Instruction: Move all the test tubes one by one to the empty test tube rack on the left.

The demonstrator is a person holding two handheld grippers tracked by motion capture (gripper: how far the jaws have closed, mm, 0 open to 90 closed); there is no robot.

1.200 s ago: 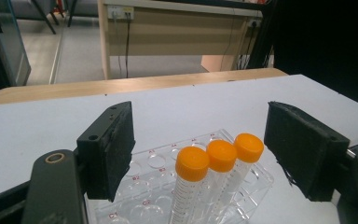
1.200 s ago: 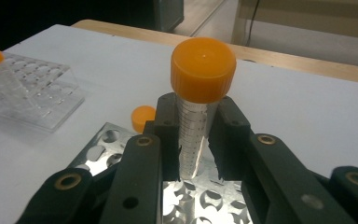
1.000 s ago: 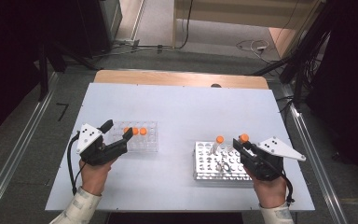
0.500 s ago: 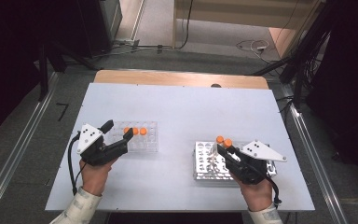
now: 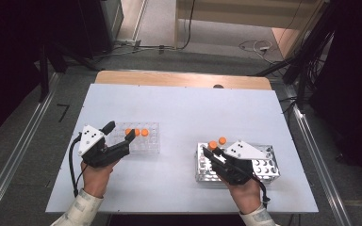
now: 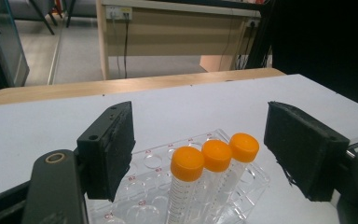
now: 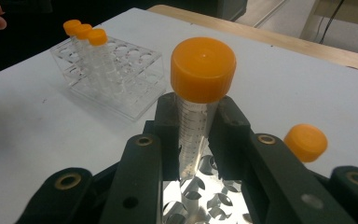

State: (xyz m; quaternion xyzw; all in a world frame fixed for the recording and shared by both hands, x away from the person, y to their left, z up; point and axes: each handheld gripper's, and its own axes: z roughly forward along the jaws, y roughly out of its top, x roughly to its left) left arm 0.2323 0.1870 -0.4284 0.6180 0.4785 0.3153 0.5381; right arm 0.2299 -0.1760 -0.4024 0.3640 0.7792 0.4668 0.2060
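My right claw (image 7: 200,140) is closed on one tube (image 7: 199,88) with an orange cap, above the metal rack (image 5: 268,167) near the table's (image 5: 184,108) right front corner; one more tube (image 7: 305,142) stands there. My left claw (image 6: 200,154) stays wide open at the clear rack (image 6: 256,179), which holds three tubes (image 6: 216,161). Both hands lie low.
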